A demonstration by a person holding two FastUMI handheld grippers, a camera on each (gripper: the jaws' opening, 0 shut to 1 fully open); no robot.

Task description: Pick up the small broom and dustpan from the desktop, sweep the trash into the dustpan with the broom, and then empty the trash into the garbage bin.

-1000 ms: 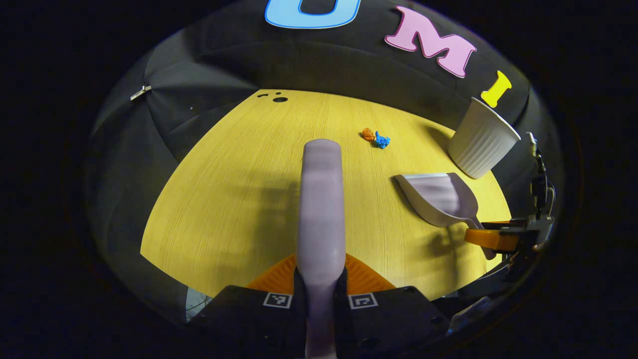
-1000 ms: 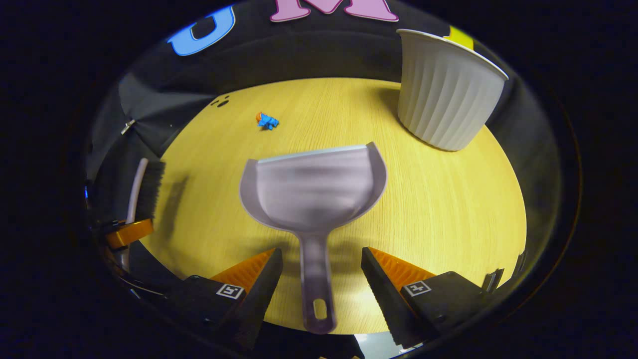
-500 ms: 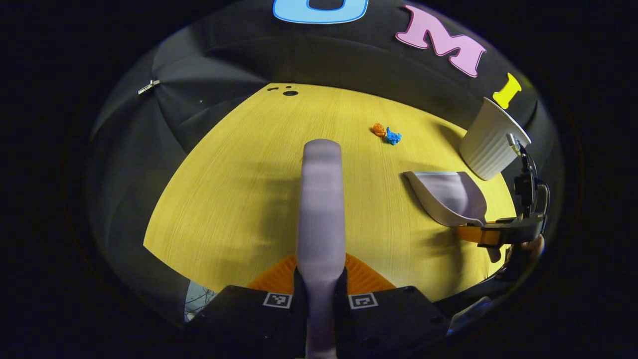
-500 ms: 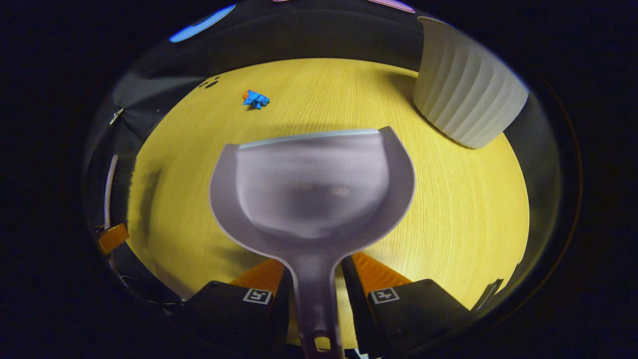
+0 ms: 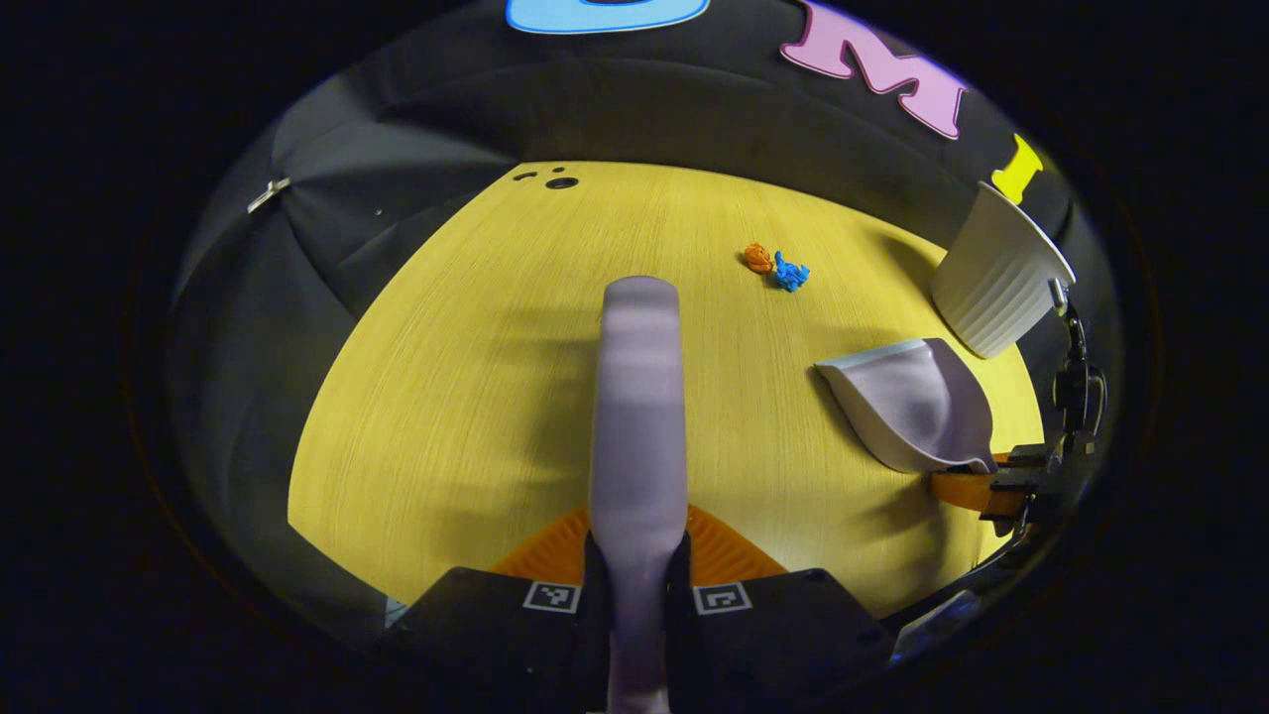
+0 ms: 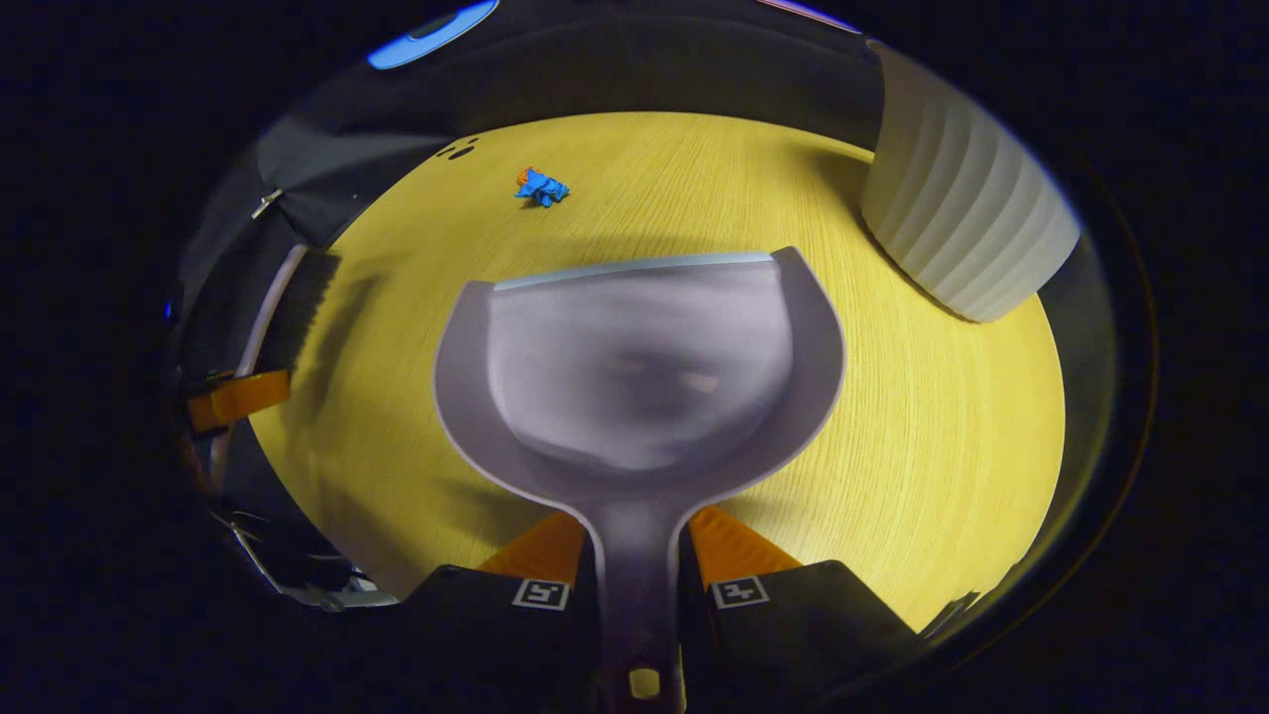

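My left gripper (image 5: 636, 565) is shut on the pale lilac broom (image 5: 636, 397), whose back runs straight ahead above the yellow desktop (image 5: 476, 377). In the right gripper view the broom's dark bristles (image 6: 302, 302) show at far left. My right gripper (image 6: 636, 575) is shut on the handle of the lilac dustpan (image 6: 639, 367), lifted off the wood with its mouth facing away. The left gripper view has the dustpan (image 5: 912, 402) at right. The trash, an orange scrap (image 5: 758, 258) and a blue scrap (image 5: 791, 273), lies far ahead; the blue scrap (image 6: 541, 187) sits beyond the pan.
A white ribbed garbage bin (image 6: 967, 238) stands at the desk's far right, close to the dustpan's right side; the bin (image 5: 996, 273) appears behind the pan. Small dark holes (image 5: 560, 182) mark the desk's far left corner. Black cloth walls surround the desk.
My right gripper closed on the dustpan handle and lifted the pan off the desk. The broom stayed gripped, with the left gripper drifting only slightly.
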